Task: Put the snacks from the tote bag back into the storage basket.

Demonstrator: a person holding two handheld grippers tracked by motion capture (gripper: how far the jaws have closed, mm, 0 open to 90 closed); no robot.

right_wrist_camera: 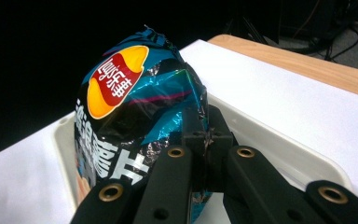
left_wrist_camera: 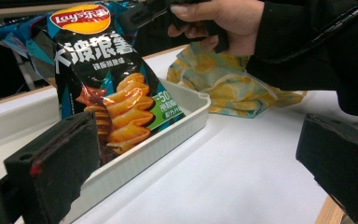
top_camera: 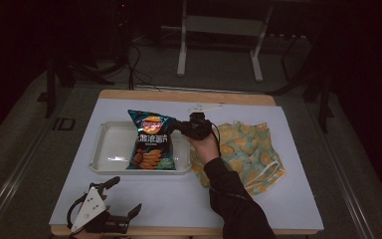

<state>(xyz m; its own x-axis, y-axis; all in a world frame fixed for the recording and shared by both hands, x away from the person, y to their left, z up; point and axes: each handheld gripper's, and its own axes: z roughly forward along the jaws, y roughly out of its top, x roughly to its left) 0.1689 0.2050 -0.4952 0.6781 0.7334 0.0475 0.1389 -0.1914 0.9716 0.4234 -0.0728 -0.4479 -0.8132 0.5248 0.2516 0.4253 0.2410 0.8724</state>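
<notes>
White tray (top_camera: 108, 149) sits left of centre on the bench (top_camera: 288, 199). One item in it: a chip bag (top_camera: 149, 142), dark teal and black with a red-and-yellow logo. Bag stands tilted, bottom edge on the tray floor toward 6 o'clock, top corner raised toward 12.

Right tongs (top_camera: 176, 125) reach in from 3 o'clock of the bag, pressed together on its upper right edge. In the right gripper view the tongs (right_wrist_camera: 206, 135) pinch crumpled foil just below the logo, black jaws closed on the fold. The right hand (top_camera: 205, 144) wraps the gripper body; dark sleeve runs down to the bottom edge.

Left tongs (top_camera: 124, 198) rest at 7 o'clock near the bench's front edge, well apart from the tray, jaws spread wide with nothing between them. Left gripper view confirms: two black pads far apart, tray wall and bag beyond.

Patterned cloth (top_camera: 246, 149), teal with yellow blotches, lies crumpled at 3 o'clock of the tray, just beside it. Possibly a garment; edges too dim to tell.

Bench top is covered in white, wood rim showing at 12 o'clock. Room dark. Grey floor, cables, and a white metal stand (top_camera: 219, 30) behind the bench.
</notes>
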